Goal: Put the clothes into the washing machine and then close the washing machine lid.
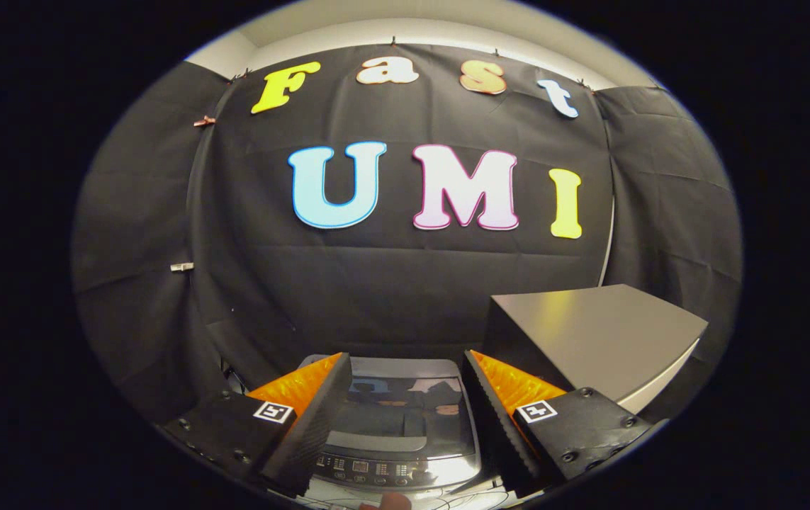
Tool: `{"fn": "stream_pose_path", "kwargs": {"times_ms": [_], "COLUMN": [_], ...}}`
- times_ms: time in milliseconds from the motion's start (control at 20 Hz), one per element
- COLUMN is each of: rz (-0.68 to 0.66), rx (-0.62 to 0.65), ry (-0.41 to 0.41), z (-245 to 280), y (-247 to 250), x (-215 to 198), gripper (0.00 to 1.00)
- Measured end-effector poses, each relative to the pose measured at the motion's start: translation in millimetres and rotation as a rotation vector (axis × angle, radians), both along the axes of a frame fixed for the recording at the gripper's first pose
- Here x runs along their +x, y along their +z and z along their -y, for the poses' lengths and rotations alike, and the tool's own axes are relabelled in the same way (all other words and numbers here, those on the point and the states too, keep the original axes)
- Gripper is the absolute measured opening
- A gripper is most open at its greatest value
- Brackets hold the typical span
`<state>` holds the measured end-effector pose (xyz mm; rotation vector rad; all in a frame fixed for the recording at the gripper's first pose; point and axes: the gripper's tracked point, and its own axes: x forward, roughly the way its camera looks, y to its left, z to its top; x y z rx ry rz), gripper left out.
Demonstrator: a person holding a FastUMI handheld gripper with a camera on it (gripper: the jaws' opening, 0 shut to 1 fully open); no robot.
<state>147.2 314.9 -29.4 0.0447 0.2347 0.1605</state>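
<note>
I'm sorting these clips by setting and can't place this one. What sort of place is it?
Most likely a staged laundry corner in a recording booth. Black cloth hangs as the backdrop, a top-loading washing machine with its lid down sits below the open, empty tongs, and a grey cabinet stands beside it.

Gripper (405,418) jaws spread wide, empty, above washing machine (397,453) with lid (401,411) closed
</note>
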Motion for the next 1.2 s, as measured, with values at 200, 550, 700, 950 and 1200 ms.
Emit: {"fn": "stream_pose_path", "kwargs": {"times_ms": [200, 550, 700, 950, 1200], "rz": [0.068, 0.155, 0.152, 0.160, 0.175], "rx": [-0.007, -0.006, -0.030, -0.077, -0.149], "ry": [-0.014, -0.062, -0.097, -0.108, -0.115], "z": [37.9, 113.7, 150.6, 197.2, 229.6], "y": [33.8, 66.1, 57.9, 35.2, 27.6], "x": [-21.5, -59.1, -67.1, -88.2, -110.0], "gripper": [0.98, 0.98, 0.98, 0.98, 0.98]}}
